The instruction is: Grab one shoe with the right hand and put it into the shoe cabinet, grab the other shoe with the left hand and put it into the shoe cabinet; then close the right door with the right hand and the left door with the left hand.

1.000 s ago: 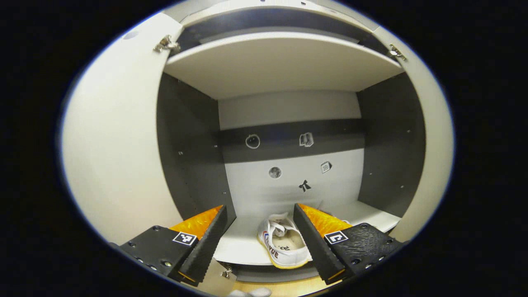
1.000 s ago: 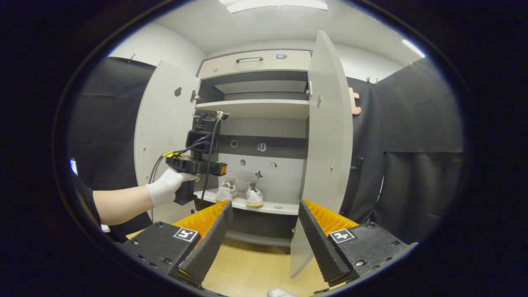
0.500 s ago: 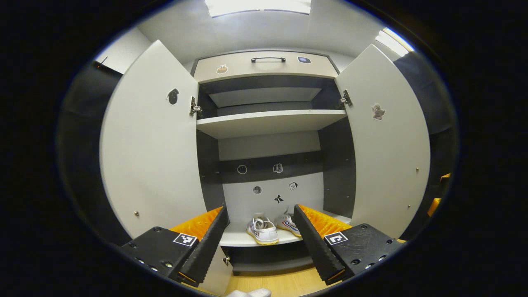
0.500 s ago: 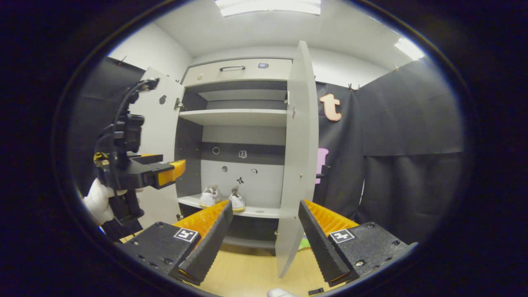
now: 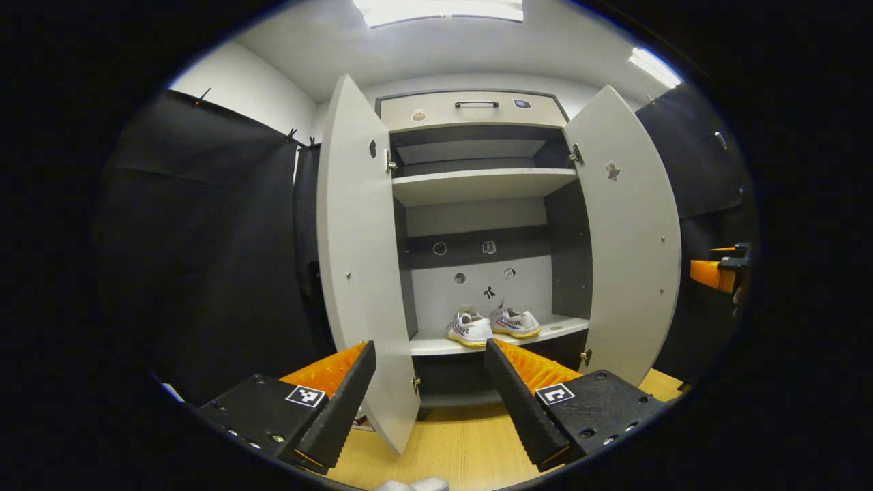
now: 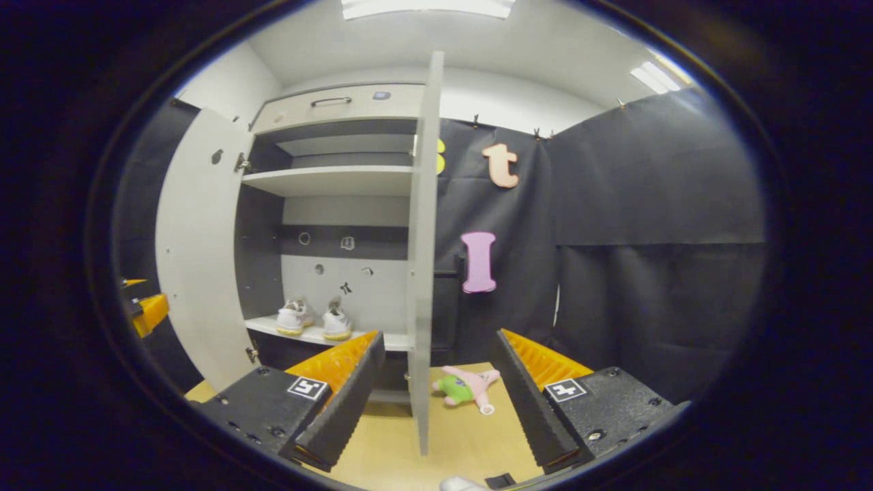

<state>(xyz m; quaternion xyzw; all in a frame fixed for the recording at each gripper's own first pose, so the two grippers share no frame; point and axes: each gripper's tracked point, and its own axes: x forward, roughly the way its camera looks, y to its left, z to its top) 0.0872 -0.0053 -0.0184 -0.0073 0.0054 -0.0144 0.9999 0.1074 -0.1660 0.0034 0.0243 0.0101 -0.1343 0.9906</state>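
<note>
White canvas on both shoes, with yellowish soles and a red-and-blue stripe on the sides. Standing side by side on the bottom shelf [image 5: 436, 344] of the cabinet [image 5: 477, 112], toes outward: one shoe [image 5: 468, 329] nearer the middle, the other shoe [image 5: 515, 322] just beside it. Seen in the left gripper view well beyond the fingertips, just above the gap and close to the tip of the right-hand finger. Both pale grey doors standing wide: left door [image 5: 365, 273] rising edge-on over the left-hand finger, right door [image 5: 631, 232] above the right-hand finger.

Left gripper [image 5: 430, 351] held level, aimed straight at the cabinet, fingers spread wide with nothing between them. Right gripper [image 6: 438, 341] likewise level and gaping, holding nothing, with the edge of the right door [image 6: 423, 252] running straight up through its gap. Shoes [image 6: 310, 319] there lying beyond and left of the left-hand fingertip. Pink and green plush toy [image 6: 467, 386] lying on the wooden floor [image 6: 457, 443] between the fingers.
</note>
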